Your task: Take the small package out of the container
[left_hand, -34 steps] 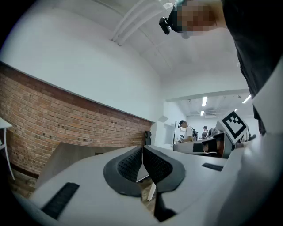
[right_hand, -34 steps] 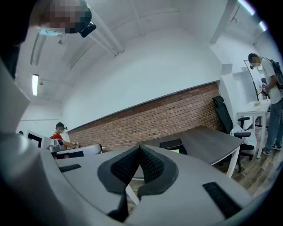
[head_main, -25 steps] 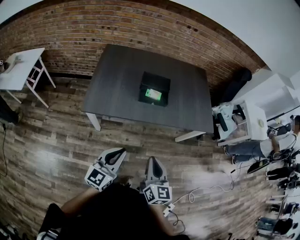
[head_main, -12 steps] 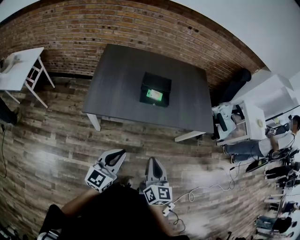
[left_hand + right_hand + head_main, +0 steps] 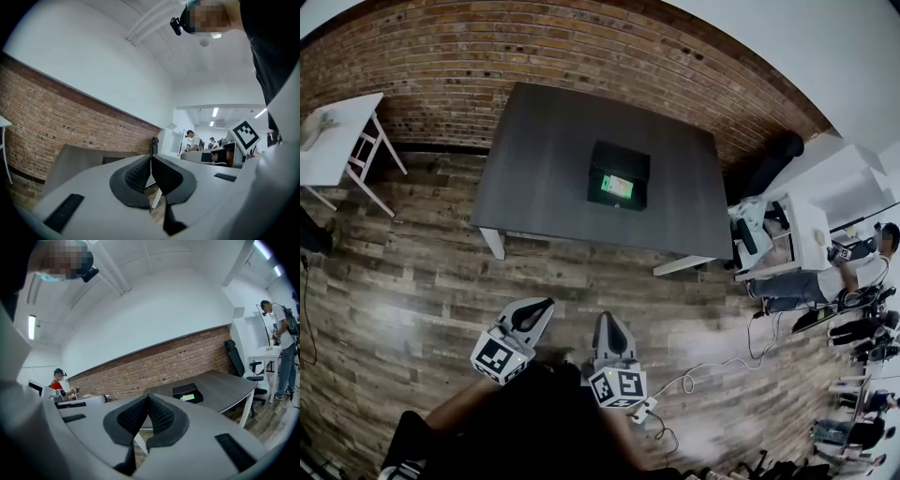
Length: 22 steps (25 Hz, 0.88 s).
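Package (image 5: 617, 187) sits in container (image 5: 622, 156); left tool (image 5: 545, 305), right tool (image 5: 605, 320) closed.

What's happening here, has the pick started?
Not yet. A person stands on the wood floor, short of the table, with a gripper in each hand. The left gripper and right gripper are both shut and empty, held low in front of the body. The black container sits open on the table with the green package inside. Neither gripper is near it.
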Tool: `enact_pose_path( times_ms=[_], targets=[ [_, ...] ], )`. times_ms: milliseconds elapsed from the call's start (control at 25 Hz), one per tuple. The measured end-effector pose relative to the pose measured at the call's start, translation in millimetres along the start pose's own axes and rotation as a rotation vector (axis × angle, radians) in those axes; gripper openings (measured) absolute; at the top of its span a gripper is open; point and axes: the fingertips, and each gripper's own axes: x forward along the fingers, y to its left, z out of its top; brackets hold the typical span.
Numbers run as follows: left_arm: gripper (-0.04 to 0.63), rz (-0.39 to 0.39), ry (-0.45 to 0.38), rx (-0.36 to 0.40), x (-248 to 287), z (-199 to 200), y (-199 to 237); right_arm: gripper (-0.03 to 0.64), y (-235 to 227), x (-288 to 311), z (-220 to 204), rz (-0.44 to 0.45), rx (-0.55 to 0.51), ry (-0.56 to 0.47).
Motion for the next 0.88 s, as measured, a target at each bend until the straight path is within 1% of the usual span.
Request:
enact_pose_path(
  times_ms=[200,360,640,880],
  targets=[
    [0.037,-0.03,0.005,-0.003,-12,2,17,0.025,17,9,-8,-0.027,-0.017,-0.009],
    [0.037,-0.023,0.023,-0.013,-14,-2,28,0.024,24,13,-14,-0.04,-0.024,0.006],
    [0.037,-0.025,0.03,-0.035,-8,-2,41,0.025,25,32,-14,-0.034,-0.025,0.003],
    [0.037,-0.013,0.037,-0.043,13,-6,56,0.023,15,57,-13,-0.006,-0.03,-0.001]
  ],
)
